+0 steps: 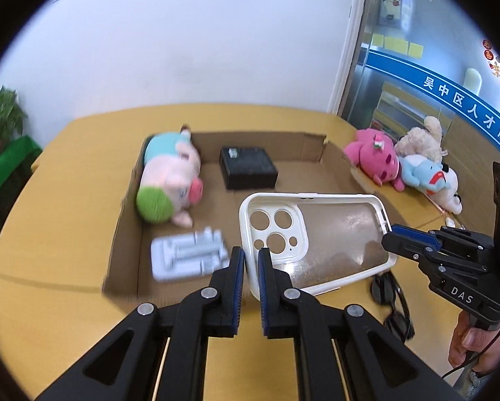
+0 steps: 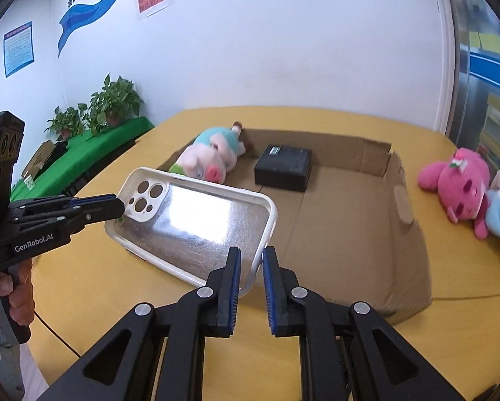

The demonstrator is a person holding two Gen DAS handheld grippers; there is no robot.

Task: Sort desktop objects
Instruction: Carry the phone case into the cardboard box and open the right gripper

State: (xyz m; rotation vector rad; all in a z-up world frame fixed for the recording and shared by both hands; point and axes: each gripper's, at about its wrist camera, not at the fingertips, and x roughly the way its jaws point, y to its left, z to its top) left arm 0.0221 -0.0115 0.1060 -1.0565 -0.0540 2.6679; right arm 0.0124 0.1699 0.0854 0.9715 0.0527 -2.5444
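A white phone case [image 1: 316, 237] with a clear back is held in the air between both grippers, over the near edge of an open cardboard box [image 1: 283, 187]. My left gripper [image 1: 251, 260] is shut on the case's camera end. My right gripper [image 2: 251, 264] is around the other end [image 2: 263, 234], its jaws a little apart, and grips the rim. The right gripper shows in the left wrist view [image 1: 400, 237], the left gripper in the right wrist view [image 2: 116, 205]. In the box lie a pink pig plush [image 1: 173, 183], a black box [image 1: 248, 167] and a grey plastic tray [image 1: 189, 254].
The box stands on a yellow table [image 1: 49, 267]. Several plush toys [image 1: 400, 163] lie on the table right of the box, the pink one also in the right wrist view [image 2: 457, 183]. Black sunglasses [image 1: 392, 304] lie near the front edge. Potted plants [image 2: 109, 103] stand far left.
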